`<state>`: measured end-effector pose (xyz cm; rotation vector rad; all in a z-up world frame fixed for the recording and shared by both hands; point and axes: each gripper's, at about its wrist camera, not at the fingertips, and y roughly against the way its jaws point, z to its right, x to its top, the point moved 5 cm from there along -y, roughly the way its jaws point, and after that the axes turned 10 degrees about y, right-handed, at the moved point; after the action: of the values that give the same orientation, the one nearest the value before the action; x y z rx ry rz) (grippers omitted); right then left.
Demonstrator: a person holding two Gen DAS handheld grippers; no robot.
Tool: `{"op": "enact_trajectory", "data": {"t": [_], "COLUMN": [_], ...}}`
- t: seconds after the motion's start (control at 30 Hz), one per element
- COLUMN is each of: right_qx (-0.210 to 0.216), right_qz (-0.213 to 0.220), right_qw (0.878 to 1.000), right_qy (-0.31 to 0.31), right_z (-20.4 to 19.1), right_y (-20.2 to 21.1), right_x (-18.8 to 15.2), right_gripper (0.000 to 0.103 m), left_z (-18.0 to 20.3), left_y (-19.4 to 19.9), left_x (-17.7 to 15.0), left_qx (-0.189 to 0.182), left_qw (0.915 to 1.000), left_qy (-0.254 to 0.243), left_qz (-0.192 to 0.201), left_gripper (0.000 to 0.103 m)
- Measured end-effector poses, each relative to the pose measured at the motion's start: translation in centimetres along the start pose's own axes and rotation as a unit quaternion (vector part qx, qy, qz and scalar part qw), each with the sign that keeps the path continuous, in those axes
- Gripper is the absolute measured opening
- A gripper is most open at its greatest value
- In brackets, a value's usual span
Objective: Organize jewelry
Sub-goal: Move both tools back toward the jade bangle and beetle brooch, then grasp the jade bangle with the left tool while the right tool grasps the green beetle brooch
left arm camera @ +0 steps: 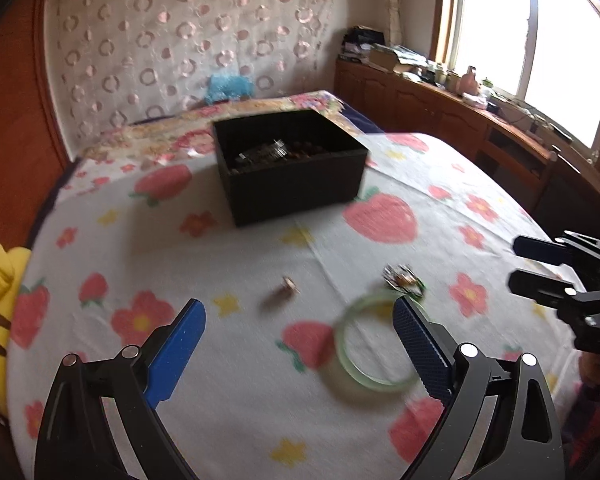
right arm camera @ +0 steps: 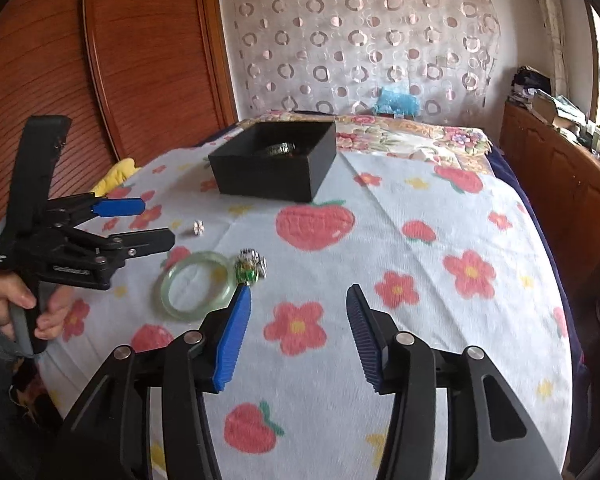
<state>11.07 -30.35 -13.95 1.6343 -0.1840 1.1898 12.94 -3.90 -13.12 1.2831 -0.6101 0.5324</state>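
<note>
Item: pale green bangle (right arm camera: 194, 286), translucent, smooth, a plain closed ring lying flat on the bedspread (right arm camera: 420, 320), near its front edge toward the left side.

Item: small brooch-like piece (right arm camera: 252, 266) in green, silver and gold tones, just beside the bangle's far rim; whether they touch cannot be told.

Item: small silvery trinket (right arm camera: 198, 227), lying alone farther in, apart from the bangle; in the left wrist view it shows as a blurred brownish speck (left arm camera: 289, 283).

Item: black open box (right arm camera: 274, 160), rectangular, toward the far edge of the strawberry-and-flower bedspread. The left wrist view looks down into it and shows a heap of mixed dark and shiny pieces; the right wrist view shows only a dark ring shape over its rim.

Left gripper (left arm camera: 298, 322): blue-padded jaws spread wide, empty, hanging above the cloth, the bangle partly behind its right finger (left arm camera: 420, 352). Only the right wrist view shows the person's hand (right arm camera: 16, 304) on its handle.

Right gripper (right arm camera: 298, 304): jaws parted about halfway, nothing between them, above bare cloth right of the bangle.
</note>
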Motion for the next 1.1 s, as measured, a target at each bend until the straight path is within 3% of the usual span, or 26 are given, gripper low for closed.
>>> {"op": "enact_trajectory", "data": {"t": [0.5,0.6,0.7,1.1], "right_qx": [0.0,0.001,0.002,0.002], "right_qz": [-0.016,-0.013,-0.011,-0.011], "right_qw": [1.0,1.0,1.0,1.0], "right_qy": [0.0,-0.003,-0.006,-0.005], "right_z": [-0.1,0.1,0.3,0.4], "right_y": [-0.8,-0.6,-0.5,-0.3], "right_x": [-2.3,-2.3,-2.4,-2.6], "right_gripper": [0.054,0.054,0.054,0.054], "left_z": [3.9,4.3,4.6,4.5], "left_y": [-2.3,-2.7,-3.2,-3.1], "left_x": [-3.3,-3.4,-3.4,-2.6], "left_qx": [-0.016,-0.015,0.002,0.012], "left_qw": [0.9957,0.9952,0.9946,0.9945], "left_qy": [-0.047,-0.055,-0.068,-0.073], "left_qz": [-0.078,-0.079,-0.079,-0.073], "left_gripper": [0.091,0.095,0.096,0.096]}}
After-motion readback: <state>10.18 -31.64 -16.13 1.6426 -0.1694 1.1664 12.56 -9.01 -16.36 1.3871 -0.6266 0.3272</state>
